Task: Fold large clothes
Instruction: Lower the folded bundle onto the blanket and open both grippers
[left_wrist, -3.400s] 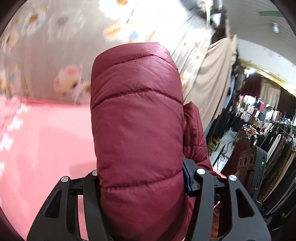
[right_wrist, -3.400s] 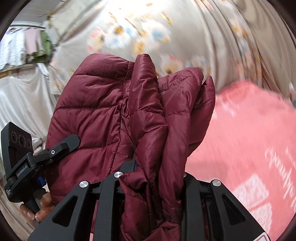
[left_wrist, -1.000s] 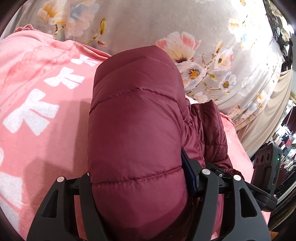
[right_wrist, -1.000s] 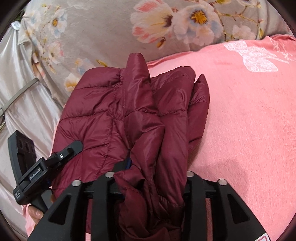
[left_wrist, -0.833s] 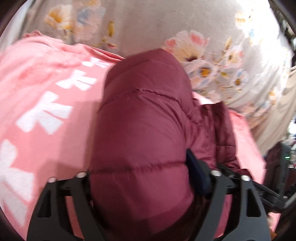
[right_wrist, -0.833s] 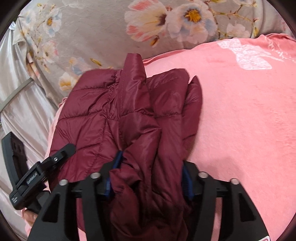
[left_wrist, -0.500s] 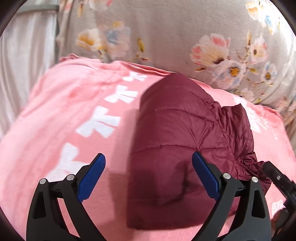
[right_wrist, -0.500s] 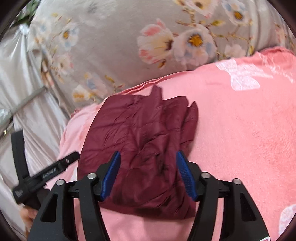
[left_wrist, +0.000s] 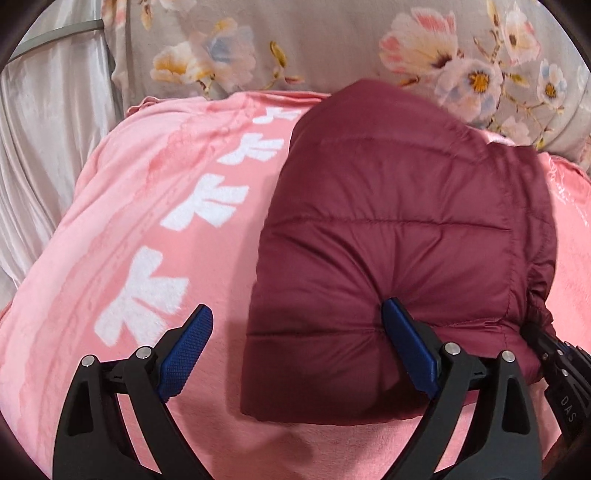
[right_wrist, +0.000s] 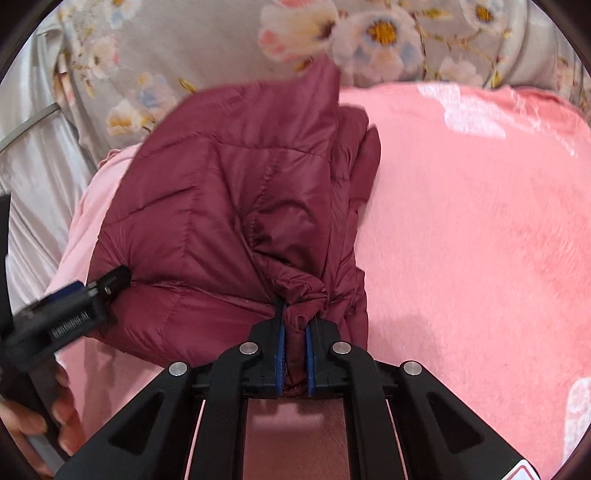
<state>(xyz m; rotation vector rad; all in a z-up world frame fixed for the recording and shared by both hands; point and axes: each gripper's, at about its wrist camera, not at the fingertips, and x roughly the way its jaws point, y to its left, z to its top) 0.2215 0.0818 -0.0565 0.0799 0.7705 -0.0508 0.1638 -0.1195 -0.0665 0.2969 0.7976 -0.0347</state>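
A folded maroon puffer jacket (left_wrist: 399, 236) lies on a pink blanket (left_wrist: 147, 221). My left gripper (left_wrist: 299, 354) is open; its right pad (left_wrist: 406, 350) presses on the jacket's near edge, its left pad (left_wrist: 186, 350) stands over the blanket. In the right wrist view the jacket (right_wrist: 229, 192) lies at centre left. My right gripper (right_wrist: 294, 354) is shut on a bunched fold of the jacket's near right edge. The left gripper (right_wrist: 70, 306) shows there at the jacket's left side.
A grey floral fabric (left_wrist: 332, 48) rises behind the blanket. A silvery satin curtain (left_wrist: 44, 129) hangs at the left. The pink blanket (right_wrist: 480, 240) stretches wide to the right of the jacket. A hand (right_wrist: 22, 421) holds the left gripper's handle.
Both grippers set the jacket down on the blanket and opened. Since half a second ago the right gripper has shut on the jacket's near edge, and the left has moved in against the jacket.
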